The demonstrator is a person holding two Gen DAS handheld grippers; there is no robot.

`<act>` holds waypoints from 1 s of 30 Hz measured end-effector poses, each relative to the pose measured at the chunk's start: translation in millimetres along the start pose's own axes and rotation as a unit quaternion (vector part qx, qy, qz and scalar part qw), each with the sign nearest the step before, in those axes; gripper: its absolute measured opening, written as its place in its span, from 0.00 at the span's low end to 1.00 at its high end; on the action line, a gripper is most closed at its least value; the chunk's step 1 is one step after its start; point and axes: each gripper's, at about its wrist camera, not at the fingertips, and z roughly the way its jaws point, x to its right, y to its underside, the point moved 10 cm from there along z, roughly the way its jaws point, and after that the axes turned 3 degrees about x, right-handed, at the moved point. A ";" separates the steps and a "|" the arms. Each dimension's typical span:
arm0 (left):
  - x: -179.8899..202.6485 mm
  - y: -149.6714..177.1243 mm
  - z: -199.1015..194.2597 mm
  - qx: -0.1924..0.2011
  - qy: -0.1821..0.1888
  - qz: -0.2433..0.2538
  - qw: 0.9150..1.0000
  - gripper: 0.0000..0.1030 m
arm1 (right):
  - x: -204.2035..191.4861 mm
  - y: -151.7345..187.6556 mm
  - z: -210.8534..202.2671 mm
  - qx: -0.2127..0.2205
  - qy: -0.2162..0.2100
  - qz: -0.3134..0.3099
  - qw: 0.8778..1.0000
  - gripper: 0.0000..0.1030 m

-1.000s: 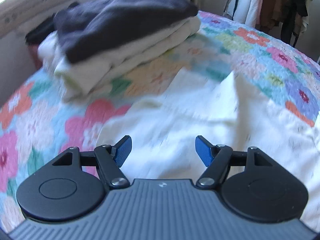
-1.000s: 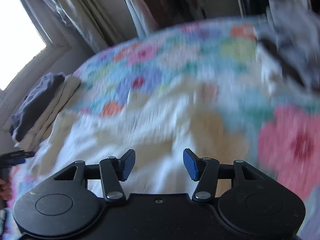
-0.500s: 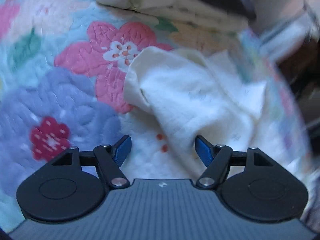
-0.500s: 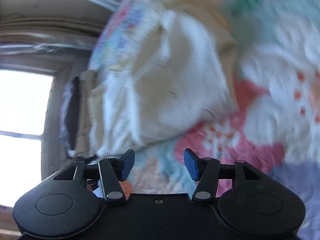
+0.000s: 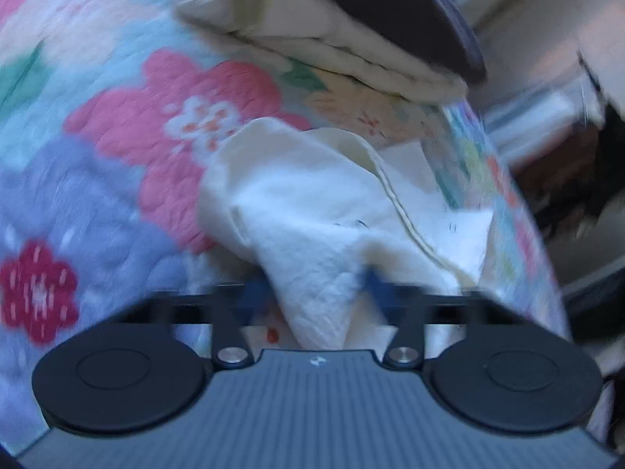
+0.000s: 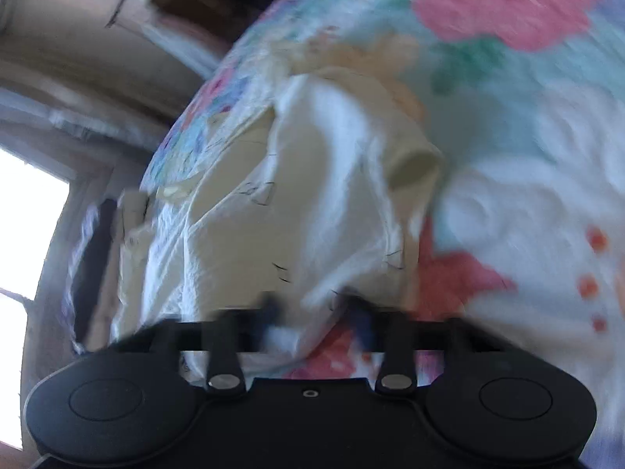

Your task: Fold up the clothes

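1. Cream garment point(image 5: 312, 211) lies rumpled on the bed, on a floral quilt point(image 5: 117, 125); it is unfolded, with a hemmed edge running across its upper side in the left wrist view.
2. Same garment point(image 6: 297, 203) in the right wrist view: bunched, with a rolled cuff-like opening at its right side and small dark marks on the fabric.
3. Left gripper point(image 5: 312, 293): jaws closing, motion-blurred, with a fold of the garment's near edge between the blue pads. Looks pinched.
4. Right gripper point(image 6: 312, 312): jaws clenched on the garment's near edge; cloth bunches between the blurred pads, quilt directly under it.
5. Folded stack point(image 5: 343, 27) sits on the quilt beyond the garment: cream pieces with a dark one on top. It is near the garment; contact can't be confirmed.
6. Right wrist view shows a bright window point(image 6: 23, 242) at far left. Background is blurred in both views.
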 end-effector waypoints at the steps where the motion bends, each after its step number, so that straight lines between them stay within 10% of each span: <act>1: 5.5 -1.4 0.3 -0.004 -0.013 0.025 1.000 0.09 | -4.9 -5.5 2.9 0.006 0.005 -0.028 1.000 0.06; 6: 34.3 -20.1 -21.7 -0.020 -0.093 0.133 0.986 0.04 | -53.7 -38.0 -28.1 0.059 0.006 -0.184 0.981 0.04; 14: 123.8 -32.3 -148.5 0.026 -0.174 0.380 0.908 0.03 | -100.5 -108.3 -112.8 0.093 -0.083 -0.225 0.966 0.02; 18: 131.4 -8.7 -219.0 0.033 -0.181 0.416 0.891 0.03 | -96.0 -104.7 -156.1 0.089 -0.103 -0.245 0.960 0.02; 20: 114.8 6.4 -241.5 0.019 -0.182 0.403 0.897 0.03 | -87.8 -99.7 -165.7 0.074 -0.108 -0.229 0.965 0.02; 25: 27.7 64.2 -255.9 -0.052 -0.151 0.263 0.952 0.03 | -53.0 -74.8 -170.4 0.036 -0.092 -0.196 0.976 0.02; 30: -48.8 126.0 -259.5 -0.065 -0.087 0.143 0.984 0.02 | -11.6 -46.9 -153.4 -0.021 -0.063 -0.161 0.985 0.02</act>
